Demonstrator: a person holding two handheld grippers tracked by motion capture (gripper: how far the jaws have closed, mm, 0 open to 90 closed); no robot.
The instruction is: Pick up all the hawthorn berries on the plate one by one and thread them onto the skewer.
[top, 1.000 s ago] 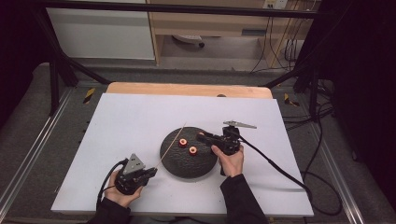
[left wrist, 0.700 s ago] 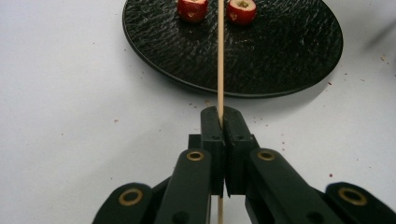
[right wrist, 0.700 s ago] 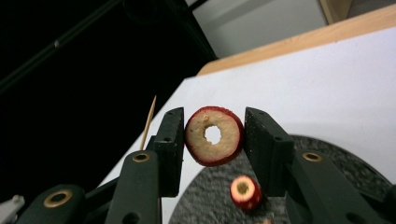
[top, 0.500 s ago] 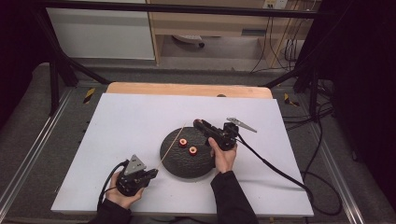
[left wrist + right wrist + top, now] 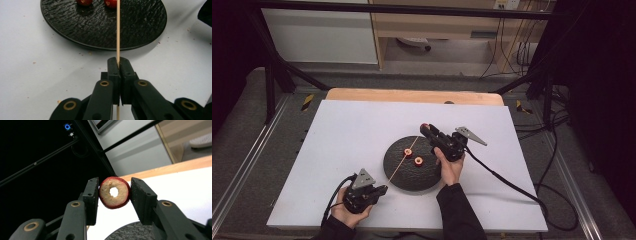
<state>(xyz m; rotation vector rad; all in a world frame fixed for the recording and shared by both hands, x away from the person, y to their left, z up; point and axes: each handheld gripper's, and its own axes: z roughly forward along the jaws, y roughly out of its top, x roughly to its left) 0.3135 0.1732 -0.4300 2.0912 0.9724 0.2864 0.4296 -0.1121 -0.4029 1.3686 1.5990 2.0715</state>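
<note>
A round black plate (image 5: 412,162) with a rough, rippled face sits near the middle of the white surface (image 5: 337,135). On it lie two red rings with pale centres (image 5: 418,161) — one just beside the other, toward the middle of the plate. In the left gripper view both of them sit at the far side of the plate (image 5: 105,22), one on each side of the stick.

The left gripper (image 5: 379,190) rests low on the surface at the near-left, held in the person's left hand (image 5: 347,212). Its fingers are pressed together on a thin wooden skewer (image 5: 118,30), which runs straight out from them and across the plate; from above, the skewer (image 5: 402,159) lies as a pale line slanting over the plate's left half.

The right gripper (image 5: 426,128) is lifted above the far edge of the plate, in the person's right hand (image 5: 449,167), with its cable (image 5: 507,182) trailing off to the right across the surface. Its fingers are narrowed on a third ring — a red-skinned slice (image 5: 114,192) with a pale, crumbly face and a hole through its centre, held on edge between the two pads (image 5: 93,195). From above, this slice (image 5: 425,126) shows as a small red spot at the tip of the gripper, clear of the plate.
</note>
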